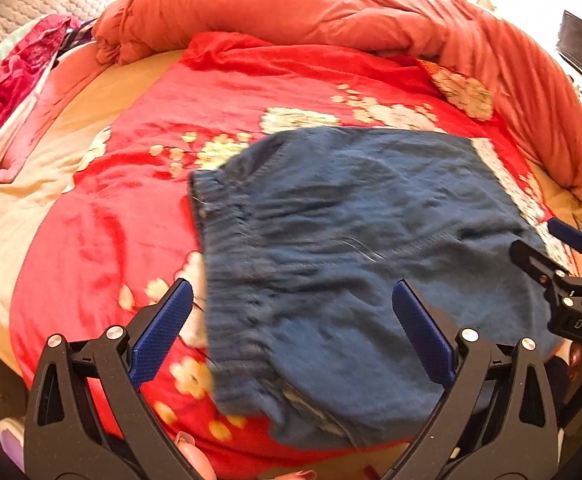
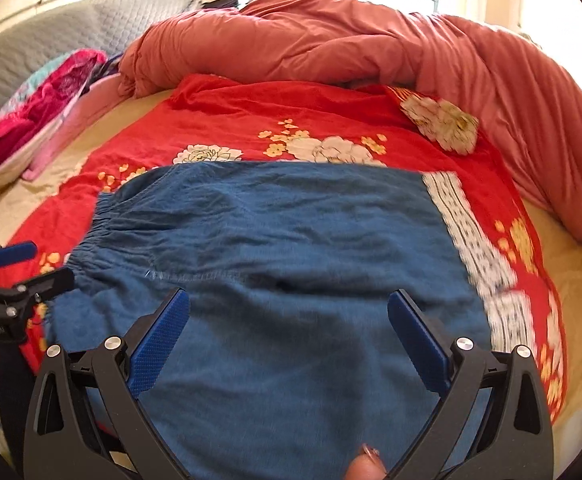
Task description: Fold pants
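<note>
Only one marking reads clearly — the pale letters "DAS" on the black body of the right gripper [image 1: 547, 254], seen at the right edge of the left wrist view. In the right wrist view the left gripper [image 2: 41, 262] carries a pale label on its black body too, but it is too blurred to read.

Motion-blurred pants [image 1: 351, 248] waistband, near hem cut off at lower frame edge.
</note>
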